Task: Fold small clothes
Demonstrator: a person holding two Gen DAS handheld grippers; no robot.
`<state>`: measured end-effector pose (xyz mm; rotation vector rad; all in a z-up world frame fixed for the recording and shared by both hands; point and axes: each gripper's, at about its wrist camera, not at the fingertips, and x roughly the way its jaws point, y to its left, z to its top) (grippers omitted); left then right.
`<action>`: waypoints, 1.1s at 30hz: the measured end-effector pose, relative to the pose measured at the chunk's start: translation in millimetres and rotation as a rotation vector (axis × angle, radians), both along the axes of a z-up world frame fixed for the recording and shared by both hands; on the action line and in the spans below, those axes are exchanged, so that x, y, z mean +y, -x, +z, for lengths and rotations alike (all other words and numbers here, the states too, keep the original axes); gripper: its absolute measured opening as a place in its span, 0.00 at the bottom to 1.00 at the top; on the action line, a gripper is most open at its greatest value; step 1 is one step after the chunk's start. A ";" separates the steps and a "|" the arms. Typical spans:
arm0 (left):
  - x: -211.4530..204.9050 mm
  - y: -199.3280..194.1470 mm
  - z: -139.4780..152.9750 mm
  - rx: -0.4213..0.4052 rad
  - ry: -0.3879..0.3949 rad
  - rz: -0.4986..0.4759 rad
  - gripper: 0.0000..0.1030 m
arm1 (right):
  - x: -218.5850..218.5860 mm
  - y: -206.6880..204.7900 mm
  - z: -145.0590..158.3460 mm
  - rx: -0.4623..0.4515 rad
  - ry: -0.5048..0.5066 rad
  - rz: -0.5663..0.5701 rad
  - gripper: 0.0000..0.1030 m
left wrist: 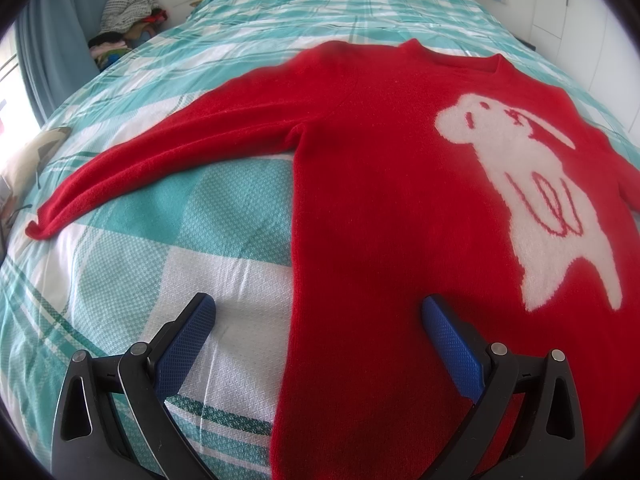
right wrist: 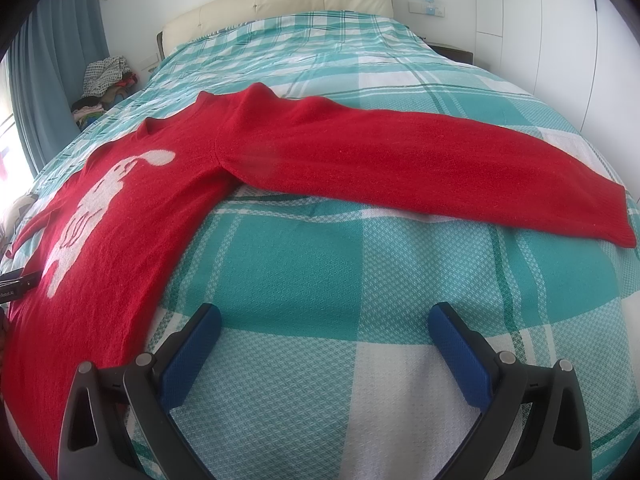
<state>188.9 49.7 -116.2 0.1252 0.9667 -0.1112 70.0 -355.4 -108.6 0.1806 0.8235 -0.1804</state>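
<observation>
A red knitted sweater with a white animal motif (left wrist: 392, 184) is spread flat on the teal-checked bedspread (right wrist: 320, 280), neckline towards the headboard, sleeves outstretched sideways. Both the left gripper (left wrist: 318, 316) and the right gripper (right wrist: 324, 320) are held spread, empty.

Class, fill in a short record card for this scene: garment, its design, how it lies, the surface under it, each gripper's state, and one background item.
garment: red sweater
design: white animal figure on the front
lay: spread flat, front up, both sleeves out to the sides, nothing folded yet
surface: bed with teal and white checked cover
left gripper: jaws open, straddling the sweater's side edge near the hem
right gripper: jaws open over bare cover, beside the sweater, below its sleeve
background: clothes pile by the blue curtain
</observation>
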 end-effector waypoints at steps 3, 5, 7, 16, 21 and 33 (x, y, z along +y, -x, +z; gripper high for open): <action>-0.1 -0.1 0.0 0.000 0.002 0.000 1.00 | -0.6 2.4 3.7 -0.005 -0.010 0.004 0.99; 0.4 -0.3 -0.3 0.001 0.003 0.000 1.00 | -8.8 9.6 13.3 -0.027 -0.056 -0.008 0.98; 0.5 -0.2 -0.4 0.001 -0.001 0.001 1.00 | -29.8 23.1 28.5 -0.079 -0.135 -0.056 0.98; -2.2 -1.9 -0.3 0.000 -0.016 0.001 1.00 | -206.3 92.9 38.1 -0.214 -0.596 -0.467 0.86; -2.1 -1.8 -0.3 -0.004 -0.010 0.001 1.00 | -231.7 93.4 10.9 -0.241 -0.721 -0.517 0.76; -3.3 -1.7 1.1 -0.006 -0.007 0.003 1.00 | -245.5 46.0 5.2 -0.187 -0.542 -0.562 0.04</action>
